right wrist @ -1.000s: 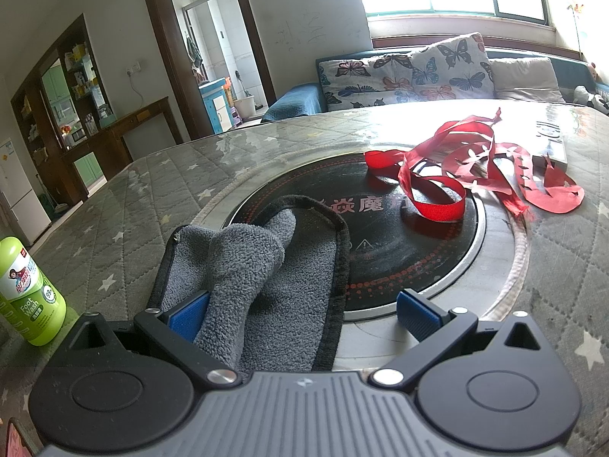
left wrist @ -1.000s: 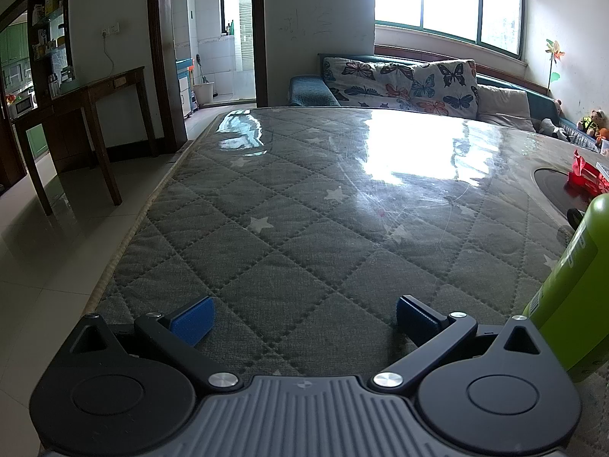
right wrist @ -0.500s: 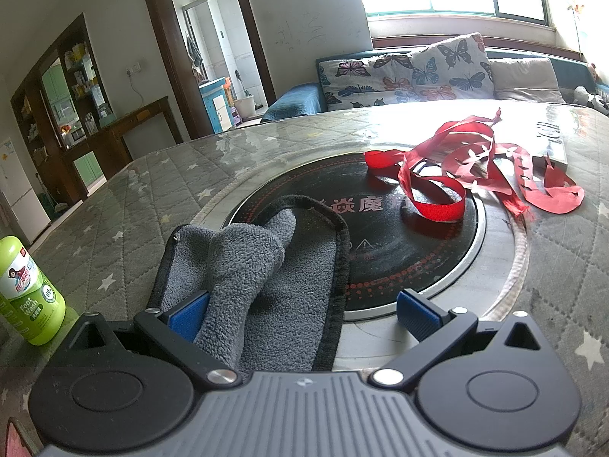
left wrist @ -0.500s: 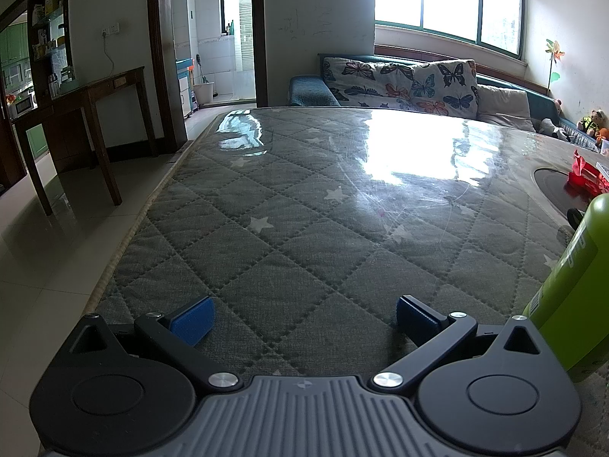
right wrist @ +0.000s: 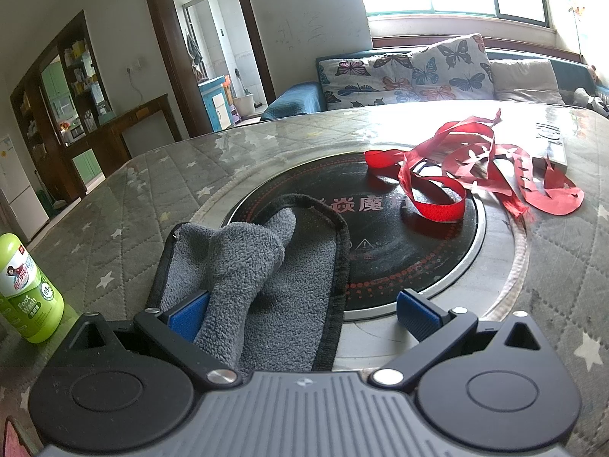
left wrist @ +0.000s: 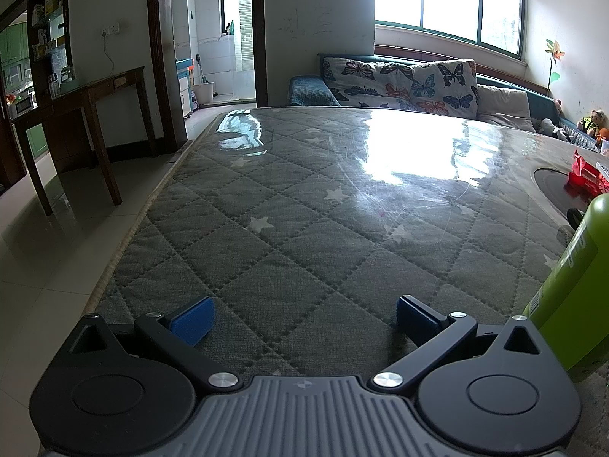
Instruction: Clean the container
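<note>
- The left gripper [left wrist: 302, 316] sat low over the table [left wrist: 304, 205], its jaws spread wide with only the quilted, star-patterned cover under clear glass between them.
- A green bottle [left wrist: 571, 297] stood upright just to the right of the left gripper, close beside its right finger; from this view I could not tell whether they touched.
- In the right wrist view the same green bottle [right wrist: 28, 289] stood on the table off to the left, well apart from the right gripper [right wrist: 302, 314]; its label read "Foot Wash".
- The right gripper's jaws were also spread wide, holding nothing closed between them.
- A grey cloth [right wrist: 259, 278] lay crumpled between the right gripper's fingers, a raised fold resting against the left blue pad [right wrist: 188, 314]; the right pad stood clear of it.
- The cloth's far end lay over the near rim of a round black cooktop [right wrist: 399, 243] set into the table.
- Red ribbon [right wrist: 472, 175], partly cut into paper-like shapes, lay tangled on the far right side of the cooktop and spilled onto the table beyond it.
- A sofa with butterfly cushions [right wrist: 411, 72] stood behind the table under a bright window.
</note>
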A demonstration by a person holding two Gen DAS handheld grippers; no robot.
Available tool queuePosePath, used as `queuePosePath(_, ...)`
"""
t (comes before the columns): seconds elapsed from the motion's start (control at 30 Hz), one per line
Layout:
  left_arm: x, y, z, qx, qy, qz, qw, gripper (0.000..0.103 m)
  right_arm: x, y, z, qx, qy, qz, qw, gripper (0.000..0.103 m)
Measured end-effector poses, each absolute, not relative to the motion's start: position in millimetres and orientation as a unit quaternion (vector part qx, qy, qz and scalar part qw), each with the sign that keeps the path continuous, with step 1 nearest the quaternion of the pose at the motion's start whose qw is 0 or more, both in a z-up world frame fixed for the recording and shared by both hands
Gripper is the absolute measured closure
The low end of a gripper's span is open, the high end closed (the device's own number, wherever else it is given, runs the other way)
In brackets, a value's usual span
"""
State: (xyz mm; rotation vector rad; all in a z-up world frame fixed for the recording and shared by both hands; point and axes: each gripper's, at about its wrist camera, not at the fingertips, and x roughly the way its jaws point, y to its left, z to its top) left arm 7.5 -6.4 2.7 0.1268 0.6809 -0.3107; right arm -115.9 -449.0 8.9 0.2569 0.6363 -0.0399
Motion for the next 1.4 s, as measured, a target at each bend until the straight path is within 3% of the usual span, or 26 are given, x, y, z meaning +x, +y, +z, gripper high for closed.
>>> queuePosePath(1.4,7.6,-7.2,2.5,0.062,0.332,-0.152,0.929,0.0,-108.0,-440.7,8.4,0.095,0.325,-0.029,0.941,0.0)
